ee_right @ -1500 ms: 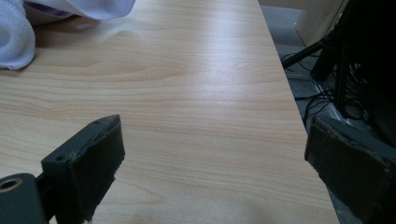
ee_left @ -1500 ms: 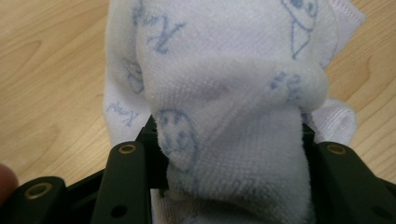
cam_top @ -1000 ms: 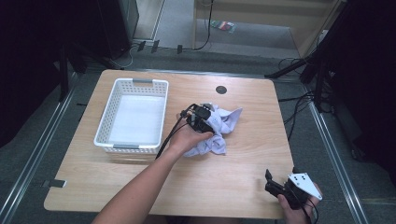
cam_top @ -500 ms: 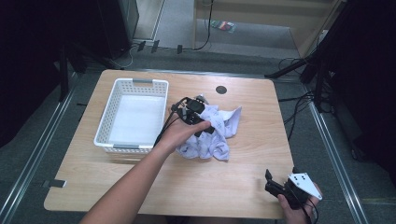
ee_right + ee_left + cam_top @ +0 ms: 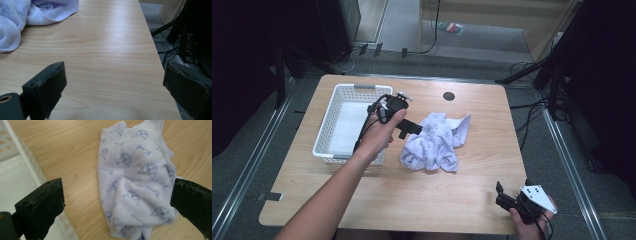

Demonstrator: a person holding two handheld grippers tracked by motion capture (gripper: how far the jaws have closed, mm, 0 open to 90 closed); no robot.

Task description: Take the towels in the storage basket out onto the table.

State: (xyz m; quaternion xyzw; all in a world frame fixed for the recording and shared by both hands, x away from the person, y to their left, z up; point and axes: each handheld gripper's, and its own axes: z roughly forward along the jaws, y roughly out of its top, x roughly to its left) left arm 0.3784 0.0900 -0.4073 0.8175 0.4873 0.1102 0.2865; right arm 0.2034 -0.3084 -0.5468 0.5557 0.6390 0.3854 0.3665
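Observation:
A crumpled white cloth [image 5: 437, 142] with a blue print lies on the wooden table [image 5: 452, 200], just right of a white plastic basket [image 5: 324, 135]. My left gripper [image 5: 412, 129] hovers above the cloth's left edge, next to the basket. Its jaws have just been opening and now stand wide apart. In the left gripper view the left gripper [image 5: 117, 188] looks down on the cloth [image 5: 135, 182], well above it and holding nothing. My right gripper [image 5: 506, 196] rests at the table's near right corner, open, with bare wood between its jaws [image 5: 113, 72].
The basket [image 5: 15, 170] has nothing in it and takes up the table's left part. A small black round grommet [image 5: 449, 96] sits near the far edge. Cables and dark stands line the floor at the right. The cloth's corner [image 5: 25, 15] is far from the right gripper.
My left gripper has let go of the cloth, risen and moved left toward the basket. The cloth stays on the table, spread a little more. The right gripper has not moved.

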